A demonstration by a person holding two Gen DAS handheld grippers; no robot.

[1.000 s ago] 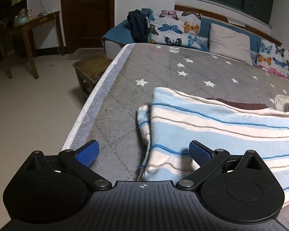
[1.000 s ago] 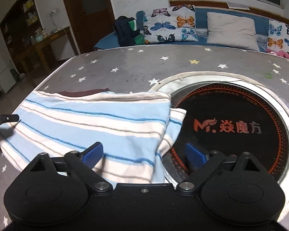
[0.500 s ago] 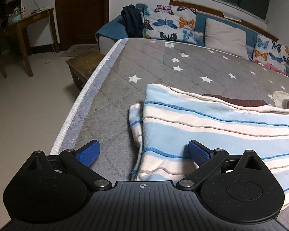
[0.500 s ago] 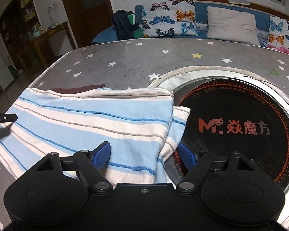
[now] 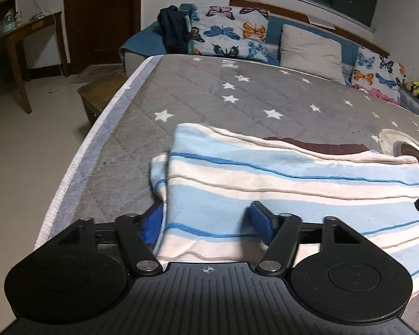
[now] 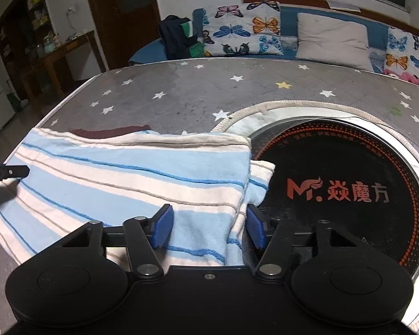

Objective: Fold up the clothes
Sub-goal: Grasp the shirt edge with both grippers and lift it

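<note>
A folded garment with light blue, white and thin blue stripes (image 5: 279, 184) lies on the grey star-patterned mattress (image 5: 209, 97). My left gripper (image 5: 206, 224) is open and straddles its near left corner, the cloth lying between the blue pads. My right gripper (image 6: 208, 227) is open, half closed, around the garment's (image 6: 131, 173) near right corner. A dark maroon cloth (image 6: 109, 132) peeks from under its far edge.
A round black mat with orange lettering (image 6: 340, 192) and a white rim lies on the mattress right of the garment. The mattress's left edge (image 5: 81, 153) drops to the floor, with a wooden bench (image 5: 97, 92) beside it. Butterfly pillows (image 5: 231, 36) line the sofa behind.
Both grippers have moved forward onto the garment's near corners and their jaws have narrowed around the cloth. The garment itself has not moved.
</note>
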